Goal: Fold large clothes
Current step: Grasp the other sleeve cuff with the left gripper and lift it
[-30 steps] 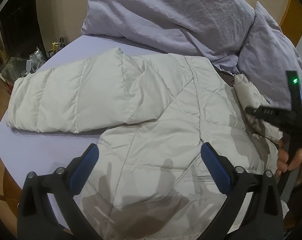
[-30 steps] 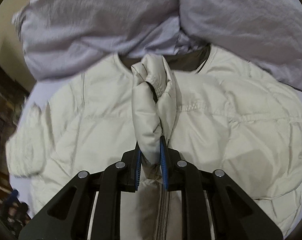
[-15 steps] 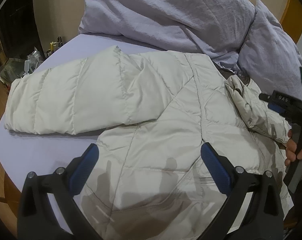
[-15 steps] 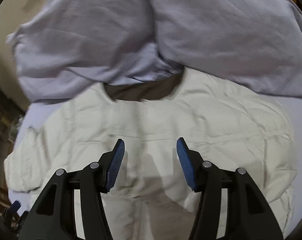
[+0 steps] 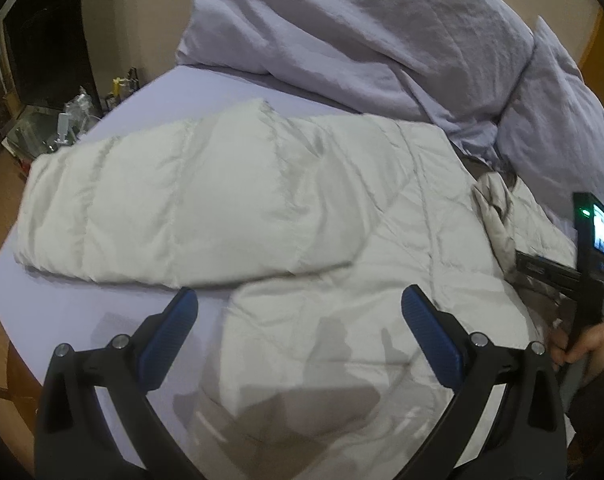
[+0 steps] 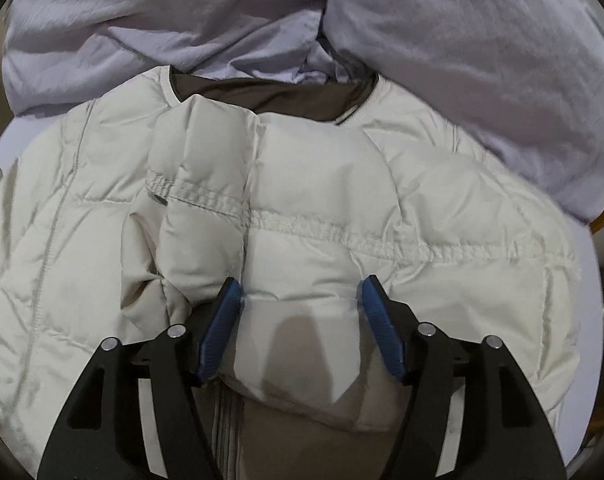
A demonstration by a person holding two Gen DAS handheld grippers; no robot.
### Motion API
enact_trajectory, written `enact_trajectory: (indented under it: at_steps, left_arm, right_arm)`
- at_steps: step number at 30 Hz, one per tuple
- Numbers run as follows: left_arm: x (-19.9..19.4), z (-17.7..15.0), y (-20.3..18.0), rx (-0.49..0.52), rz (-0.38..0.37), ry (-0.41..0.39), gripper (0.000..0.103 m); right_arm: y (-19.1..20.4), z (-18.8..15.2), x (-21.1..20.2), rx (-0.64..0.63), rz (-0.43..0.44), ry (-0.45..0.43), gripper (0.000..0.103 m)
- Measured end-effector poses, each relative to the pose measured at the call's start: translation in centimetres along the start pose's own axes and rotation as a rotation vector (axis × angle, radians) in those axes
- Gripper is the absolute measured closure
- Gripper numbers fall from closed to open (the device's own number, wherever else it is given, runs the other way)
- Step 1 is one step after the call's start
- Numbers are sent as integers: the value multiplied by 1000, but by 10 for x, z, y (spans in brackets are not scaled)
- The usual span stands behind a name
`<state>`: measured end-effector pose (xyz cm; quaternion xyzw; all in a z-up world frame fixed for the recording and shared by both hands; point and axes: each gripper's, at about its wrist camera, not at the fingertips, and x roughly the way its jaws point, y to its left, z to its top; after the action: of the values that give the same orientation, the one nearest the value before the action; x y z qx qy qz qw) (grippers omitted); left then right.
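A cream quilted puffer jacket [image 5: 302,208] lies face up on the bed, its collar [image 6: 270,96] toward the duvet. One sleeve [image 5: 162,208] stretches out flat to the left. The other sleeve [image 6: 302,200] lies folded across the chest. My right gripper [image 6: 300,296] hovers over that folded sleeve with its jaws opening; the fabric lies between the blue pads, and neither presses on it. My left gripper [image 5: 298,312] stands wide open above the jacket's lower body with nothing in it. A hand [image 5: 590,340] holds the right gripper's handle at the right edge.
A crumpled lavender duvet [image 5: 362,32] is heaped behind the jacket's collar and to its right. The lavender bedsheet [image 5: 82,312] shows bare at the left, ending at the bed's edge. A cluttered low table [image 5: 62,124] stands beyond that edge.
My right gripper was shut on the sleeve's cuff and has let it go; its jaws have spread and the sleeve now lies flat on the chest. The left gripper has shifted slightly sideways.
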<state>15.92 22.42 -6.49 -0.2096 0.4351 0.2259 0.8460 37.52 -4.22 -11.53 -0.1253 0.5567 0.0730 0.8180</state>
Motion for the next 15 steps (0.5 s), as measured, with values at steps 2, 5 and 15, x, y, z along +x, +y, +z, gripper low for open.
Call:
enact_trajectory:
  at_steps: [2, 5, 15]
  left_arm:
    - [-1, 6, 13, -7, 27, -13, 2]
    - [0, 16, 37, -36, 74, -21, 2]
    - [9, 40, 145, -134, 250, -39, 2]
  right_arm:
    - [-4, -4, -5, 19, 29, -6, 29]
    - [-8, -12, -16, 30, 63, -19, 24]
    - [-18, -30, -48, 38, 135, -50, 20]
